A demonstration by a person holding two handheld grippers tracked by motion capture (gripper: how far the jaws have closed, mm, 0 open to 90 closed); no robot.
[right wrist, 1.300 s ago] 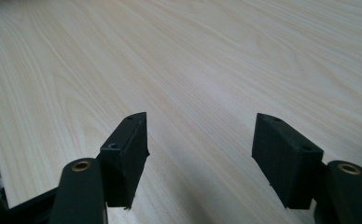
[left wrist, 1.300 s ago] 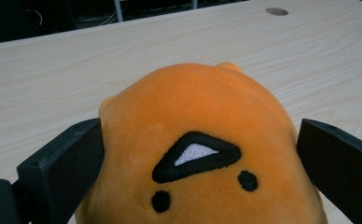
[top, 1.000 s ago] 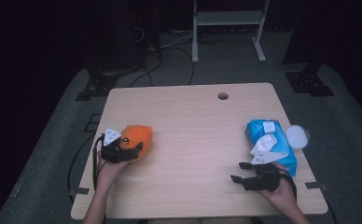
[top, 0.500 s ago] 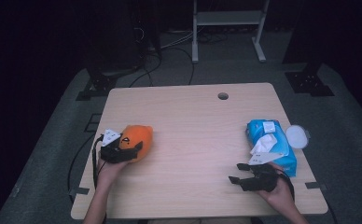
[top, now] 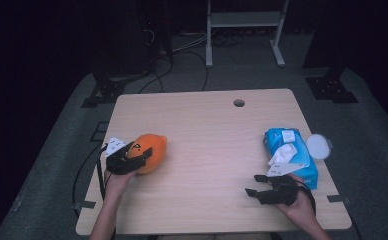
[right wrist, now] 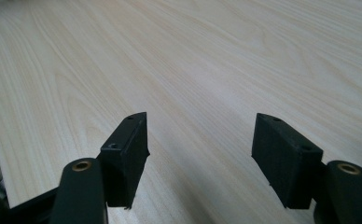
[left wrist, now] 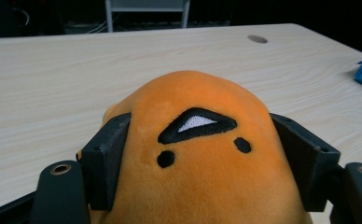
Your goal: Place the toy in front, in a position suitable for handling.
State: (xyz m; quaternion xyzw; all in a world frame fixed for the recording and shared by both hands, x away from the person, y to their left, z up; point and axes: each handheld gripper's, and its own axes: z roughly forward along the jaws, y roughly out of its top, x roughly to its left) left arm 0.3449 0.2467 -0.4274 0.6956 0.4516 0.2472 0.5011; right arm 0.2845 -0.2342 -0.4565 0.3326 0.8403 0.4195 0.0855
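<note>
The grasping step is shown: the round orange plush toy (top: 149, 151), lying at nine o'clock on the pale wooden table (top: 207, 135), is pinched by the just-closed left gripper (top: 141, 153), so a lift is judged next, while the right gripper (top: 251, 192) is held wide and empty.

A pale wooden table (top: 212, 130) with a round cable hole (top: 239, 103) near its far edge stands on grey carpet (top: 57, 165). Behind it the room falls into darkness, where a white metal frame (top: 244, 20) stands and loose cables (top: 182, 47) trail across the floor beside black stand feet (top: 330, 89)
</note>
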